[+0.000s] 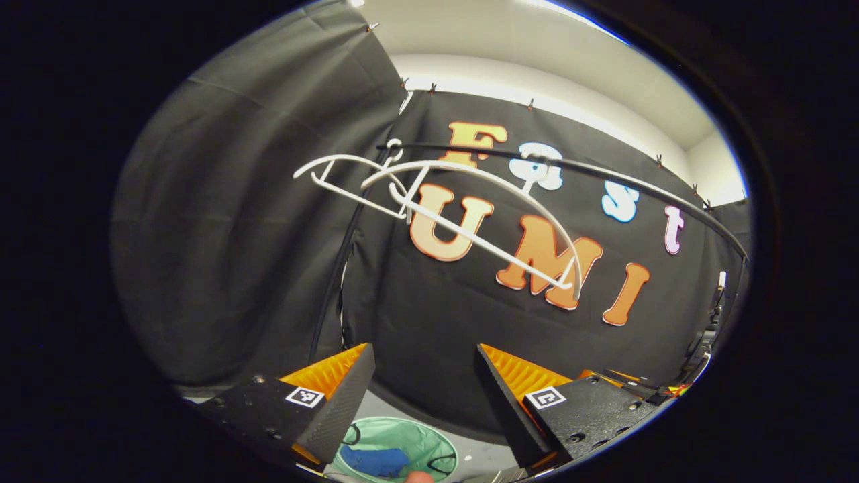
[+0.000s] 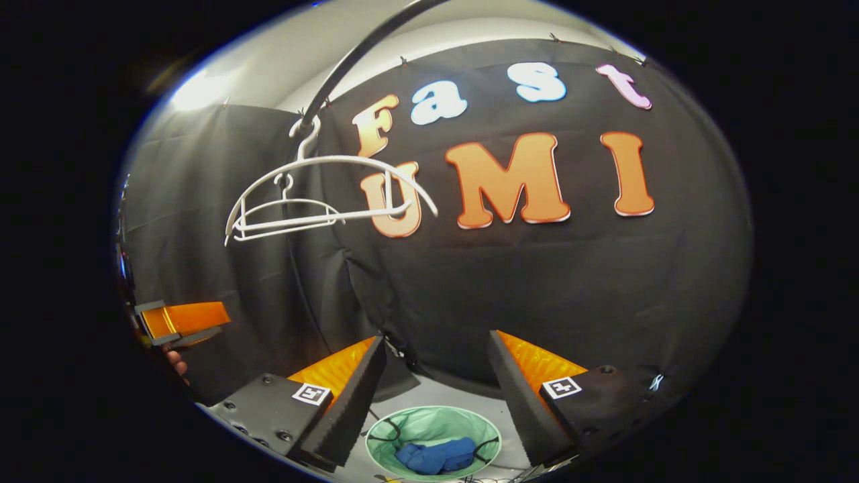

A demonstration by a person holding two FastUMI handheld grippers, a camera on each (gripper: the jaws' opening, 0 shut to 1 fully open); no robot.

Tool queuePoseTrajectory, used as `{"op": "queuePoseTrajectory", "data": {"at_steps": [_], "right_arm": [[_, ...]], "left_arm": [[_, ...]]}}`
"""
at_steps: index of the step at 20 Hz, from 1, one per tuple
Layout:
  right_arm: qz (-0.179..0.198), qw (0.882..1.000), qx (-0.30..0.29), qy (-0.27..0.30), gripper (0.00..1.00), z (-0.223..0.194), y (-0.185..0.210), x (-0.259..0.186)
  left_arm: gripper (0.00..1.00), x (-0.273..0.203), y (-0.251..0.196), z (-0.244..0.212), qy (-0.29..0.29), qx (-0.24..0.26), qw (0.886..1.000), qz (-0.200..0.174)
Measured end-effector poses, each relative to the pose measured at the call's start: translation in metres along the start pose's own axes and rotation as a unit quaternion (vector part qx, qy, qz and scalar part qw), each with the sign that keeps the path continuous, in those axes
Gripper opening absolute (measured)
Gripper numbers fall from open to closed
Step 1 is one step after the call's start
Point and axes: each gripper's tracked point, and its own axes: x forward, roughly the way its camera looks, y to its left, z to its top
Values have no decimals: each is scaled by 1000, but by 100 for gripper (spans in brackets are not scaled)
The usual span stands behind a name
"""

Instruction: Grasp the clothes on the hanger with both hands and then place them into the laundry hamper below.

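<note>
Two white hangers (image 1: pixel 443 208) (image 2: pixel 315 194) hang bare from a dark rail (image 1: pixel 577 168) before the black cloth wall. Far below stands the round green hamper (image 1: pixel 429 443) (image 2: pixel 409 429) with a blue garment (image 1: pixel 376 461) (image 2: pixel 436 456) lying inside it. My left gripper (image 1: pixel 423 396) is open high above the hamper, with nothing between its fingers. My right gripper (image 2: pixel 436 386) is open too, empty, also above the hamper. The left gripper (image 2: pixel 181 322) shows at the left edge of the right gripper view, held by a hand (image 2: pixel 176 362).
The black cloth wall closes in the back and the left side. A pale floor (image 2: pixel 443 396) surrounds the hamper. A fingertip (image 1: pixel 419 477) peeks in at the bottom of the left gripper view. Equipment stands at the right edge (image 1: pixel 711 329).
</note>
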Motion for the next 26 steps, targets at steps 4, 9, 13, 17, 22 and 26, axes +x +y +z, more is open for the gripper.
{"op": "queuePoseTrajectory", "data": {"at_steps": [4, 9, 13, 17, 22, 26], "right_arm": [[1, 999, 11, -51, 99, 38, -4, -22], [-20, 995, -10, -100, 99, 73, -20, -36], [-22, 993, -16, -118, 99, 84, -21, -41], [-17, 992, -14, -122, 99, 87, -15, -42], [-9, 992, -15, -127, 99, 88, -8, -43], [-12, 992, -16, -127, 100, 88, -8, -42]], "left_arm": [[89, -15, 9, 36, -40, 3, 999, 8], [89, -18, 14, 62, -78, 22, 997, 20], [89, -28, 26, 67, -91, 36, 994, 42], [89, -34, 36, 71, -96, 40, 993, 58], [89, -35, 40, 72, -96, 43, 992, 66], [89, -33, 37, 73, -98, 53, 992, 66]]}}
